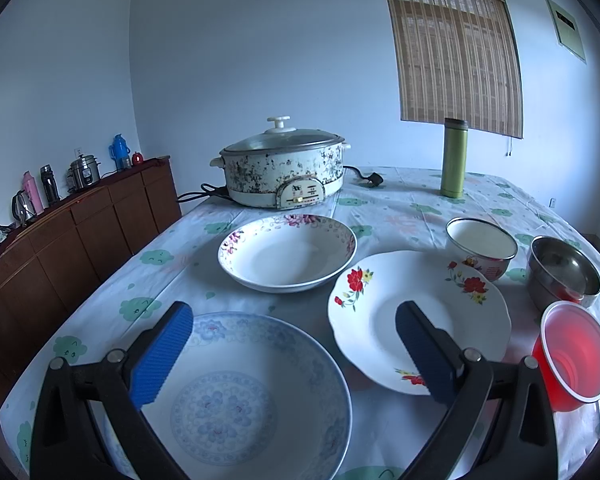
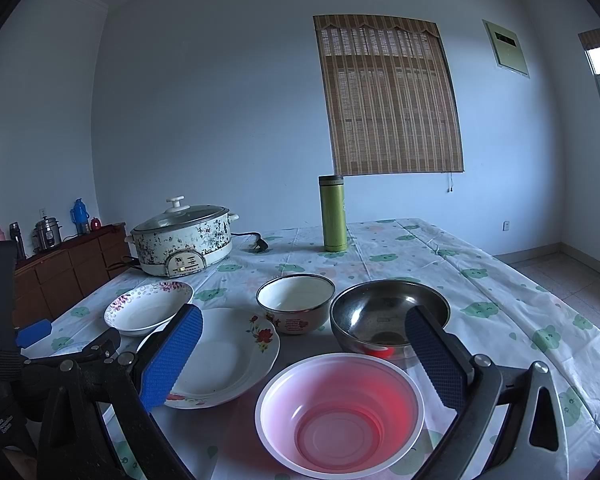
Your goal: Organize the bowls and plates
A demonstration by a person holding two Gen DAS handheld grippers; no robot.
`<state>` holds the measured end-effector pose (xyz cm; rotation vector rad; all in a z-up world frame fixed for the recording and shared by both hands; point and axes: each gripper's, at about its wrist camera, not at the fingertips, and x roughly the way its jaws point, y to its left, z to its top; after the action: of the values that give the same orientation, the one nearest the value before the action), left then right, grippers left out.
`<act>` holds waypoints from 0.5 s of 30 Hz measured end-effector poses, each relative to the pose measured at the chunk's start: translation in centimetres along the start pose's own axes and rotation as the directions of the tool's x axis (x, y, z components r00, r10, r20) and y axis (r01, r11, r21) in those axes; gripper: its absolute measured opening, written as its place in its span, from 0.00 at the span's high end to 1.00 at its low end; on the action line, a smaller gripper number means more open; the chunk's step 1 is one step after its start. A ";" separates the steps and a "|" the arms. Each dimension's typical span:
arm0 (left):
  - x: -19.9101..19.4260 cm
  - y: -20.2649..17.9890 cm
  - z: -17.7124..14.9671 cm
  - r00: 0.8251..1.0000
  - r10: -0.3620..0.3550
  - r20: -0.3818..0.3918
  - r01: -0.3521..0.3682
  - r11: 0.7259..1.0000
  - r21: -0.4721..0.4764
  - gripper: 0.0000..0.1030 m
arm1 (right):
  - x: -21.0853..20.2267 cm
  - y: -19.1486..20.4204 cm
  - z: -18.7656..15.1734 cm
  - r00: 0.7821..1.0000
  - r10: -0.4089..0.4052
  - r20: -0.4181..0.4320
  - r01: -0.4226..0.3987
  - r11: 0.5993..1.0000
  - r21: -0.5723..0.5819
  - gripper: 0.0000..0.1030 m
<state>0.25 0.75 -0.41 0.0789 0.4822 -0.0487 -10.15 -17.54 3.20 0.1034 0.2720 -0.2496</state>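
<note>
My left gripper [image 1: 294, 312] is open and empty, hovering over a blue-patterned plate [image 1: 244, 396] at the table's near edge. To its right lies a white plate with red flowers [image 1: 440, 300], behind it a deep plate with pink flowers [image 1: 288, 254]. My right gripper [image 2: 304, 318] is open and empty above a red plastic bowl [image 2: 340, 412]. Behind that stand a steel bowl [image 2: 380, 312] and a white enamel bowl [image 2: 296, 300]. The red-flower plate [image 2: 228, 356] and the pink-flower plate [image 2: 148, 306] lie to the left.
An electric cooking pot with a glass lid [image 1: 284, 168] and its cord stand at the back of the table, with a green flask [image 1: 454, 158] to the right. A brown sideboard [image 1: 80, 232] with bottles stands along the left wall. The table has a flowered cloth [image 2: 480, 280].
</note>
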 end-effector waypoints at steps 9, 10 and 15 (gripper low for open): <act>0.0 0.0 0.0 1.000 0.000 -0.001 0.000 1.000 0.001 0.00 | 0.0 0.0 0.0 1.000 0.000 0.000 0.000 1.000 0.000 0.01; 0.0 0.0 0.0 1.000 0.000 0.000 0.000 1.000 0.001 0.00 | 0.0 0.0 0.0 1.000 0.000 0.000 0.000 1.000 0.000 0.01; 0.0 0.0 0.0 1.000 0.000 -0.001 0.000 1.000 0.000 0.00 | 0.0 0.1 0.0 1.000 -0.002 -0.004 0.002 1.000 -0.001 0.01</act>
<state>0.27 0.73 -0.37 0.0794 0.4830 -0.0490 -10.10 -17.48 3.19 0.1023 0.2758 -0.2514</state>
